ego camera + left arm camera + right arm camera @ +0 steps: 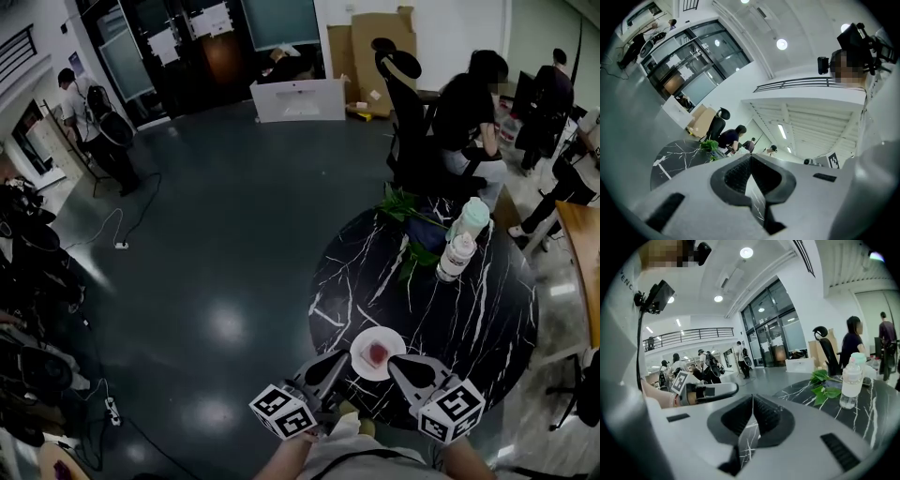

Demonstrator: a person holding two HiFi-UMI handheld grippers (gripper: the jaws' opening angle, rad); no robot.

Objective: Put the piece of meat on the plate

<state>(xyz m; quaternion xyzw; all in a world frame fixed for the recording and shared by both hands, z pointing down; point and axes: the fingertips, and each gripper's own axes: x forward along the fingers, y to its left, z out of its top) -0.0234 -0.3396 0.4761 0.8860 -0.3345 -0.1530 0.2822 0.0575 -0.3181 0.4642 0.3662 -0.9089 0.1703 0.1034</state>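
Piece of meat [377, 353]: red, lying in the middle of the plate, touched by neither gripper.
Plate [364, 368]: white and round, set on the table at its near edge, between the tips of the two grippers.
Left gripper [343, 358]: jaws pressed together, tips meeting in a point with nothing pinched between them. Just beside the plate's left rim in the head view, apart from the meat.
Right gripper [395, 365]: jaws likewise pressed together and empty, only veined tabletop showing through the gap behind the tips. Just beside the plate's right rim, apart from the meat.
Marker cubes: one on the left gripper [283, 411], one on the right [452, 411], both at the bottom of the head view, nearer the person than the jaws.
Table [469, 319]: round, black with white veins.
Bottles: a clear one with a white label [457, 255] and a pale green one [472, 220], both upright, just beside each other toward the far right of the table, well apart from the plate.
Leaves [405, 208]: a green sprig lying on the far side of the table, near the bottles.
Office chair [403, 103]: black, beyond the table.
Seated person [469, 117]: in a dark top, just beside the chair, at the table's far side.
Floor [216, 234]: dark and glossy, with cables trailing at the left.
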